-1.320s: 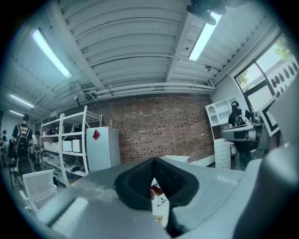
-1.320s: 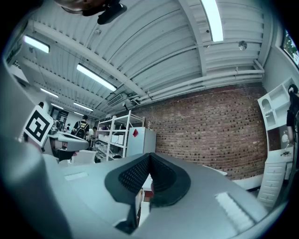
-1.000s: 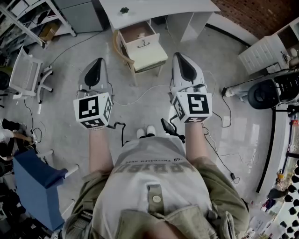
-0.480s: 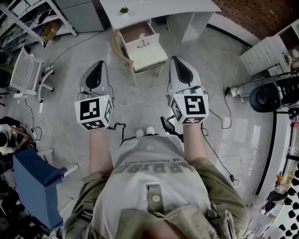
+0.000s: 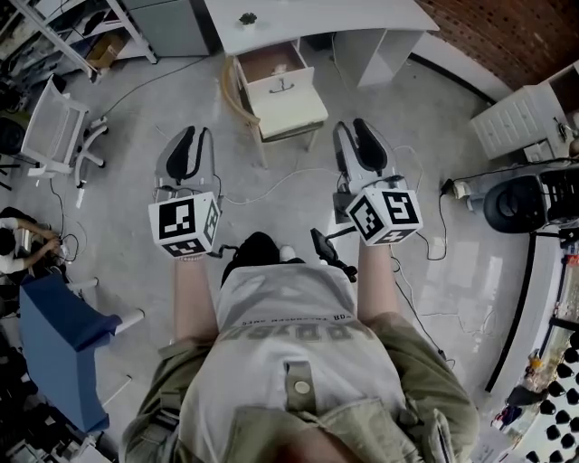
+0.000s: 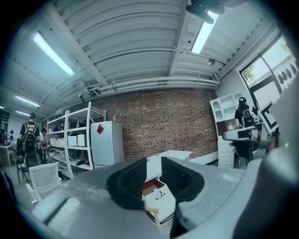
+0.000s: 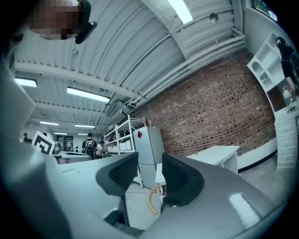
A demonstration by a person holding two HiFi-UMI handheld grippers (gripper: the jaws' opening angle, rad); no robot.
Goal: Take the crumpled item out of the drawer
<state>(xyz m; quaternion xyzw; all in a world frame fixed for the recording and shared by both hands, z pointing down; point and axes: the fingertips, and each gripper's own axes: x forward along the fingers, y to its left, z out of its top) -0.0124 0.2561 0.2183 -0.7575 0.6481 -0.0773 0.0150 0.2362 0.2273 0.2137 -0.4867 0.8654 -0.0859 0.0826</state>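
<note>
Compared with a second ago, both grippers sit lower and nearer the person's body in the head view, and the right gripper (image 5: 360,140) has rolled, so its marker cube (image 5: 387,215) now stands tilted. The jaws of the left gripper (image 5: 186,145) and of the right have just been opening; each pair stands a little apart with nothing between. The drawer (image 5: 282,88) hangs open under the white desk (image 5: 317,18), well ahead, behind a chair (image 5: 294,110); the crumpled item cannot be made out inside
</note>
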